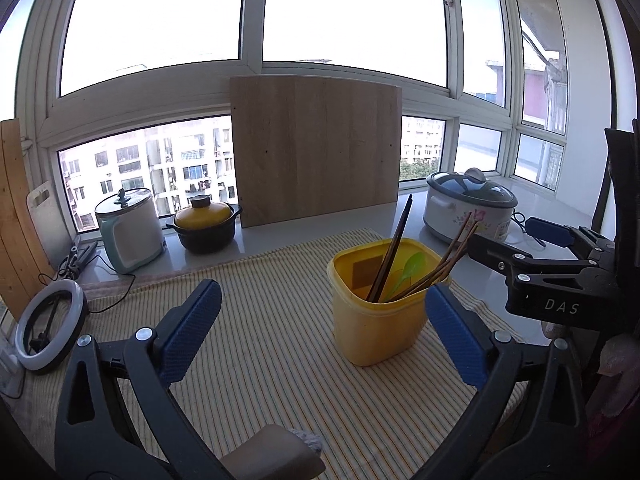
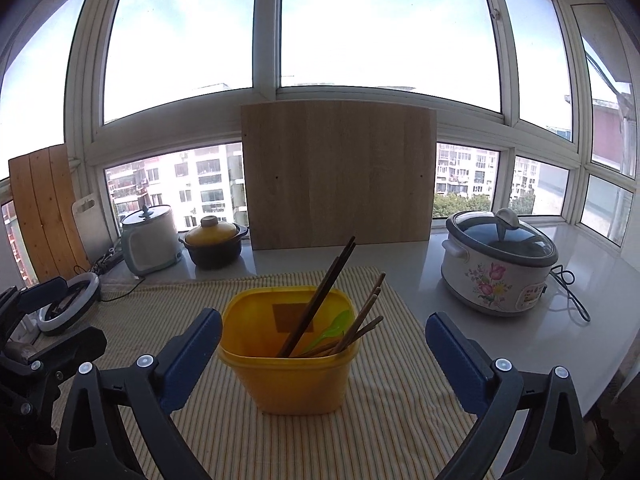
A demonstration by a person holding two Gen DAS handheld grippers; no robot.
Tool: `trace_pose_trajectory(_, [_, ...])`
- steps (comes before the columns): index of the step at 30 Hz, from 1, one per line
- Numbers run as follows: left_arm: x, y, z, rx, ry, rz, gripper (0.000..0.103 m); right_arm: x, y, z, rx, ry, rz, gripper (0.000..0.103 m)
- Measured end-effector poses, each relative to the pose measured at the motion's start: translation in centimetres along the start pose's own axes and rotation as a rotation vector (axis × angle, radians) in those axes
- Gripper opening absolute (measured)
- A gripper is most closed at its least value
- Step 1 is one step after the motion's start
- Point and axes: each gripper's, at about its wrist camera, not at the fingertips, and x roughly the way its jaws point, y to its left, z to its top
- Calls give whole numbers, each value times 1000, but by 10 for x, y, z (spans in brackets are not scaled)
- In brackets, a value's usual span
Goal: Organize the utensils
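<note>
A yellow plastic holder (image 1: 376, 320) (image 2: 292, 360) stands on a striped yellow cloth (image 1: 256, 340) (image 2: 380, 412). It holds several dark and brown chopsticks (image 1: 394, 248) (image 2: 324, 296) and a green plastic spoon (image 1: 408, 268) (image 2: 334, 330). My left gripper (image 1: 322, 336) is open and empty, low over the cloth, with the holder near its right finger. My right gripper (image 2: 323, 364) is open and empty, its jaws standing either side of the holder without touching it. The right gripper also shows at the right of the left wrist view (image 1: 532, 248).
A wooden board (image 1: 316, 156) (image 2: 338, 176) leans on the window. A floral slow cooker (image 1: 470, 208) (image 2: 498, 264) stands right. A yellow-lidded black pot (image 1: 204, 224) (image 2: 214, 246), a white cooker (image 1: 130, 232) (image 2: 150, 240) and a ring light (image 1: 50, 324) (image 2: 70, 308) stand left.
</note>
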Motion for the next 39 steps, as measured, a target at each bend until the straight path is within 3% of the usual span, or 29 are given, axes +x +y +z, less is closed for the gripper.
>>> trace_pose_trajectory(14, [2, 7, -8, -20, 18, 61, 103, 7, -3, -5, 12, 22, -19, 103])
trace_pose_trajectory(39, [-2, 9, -3, -13, 8, 78, 103, 7, -2, -5, 12, 30, -16, 103])
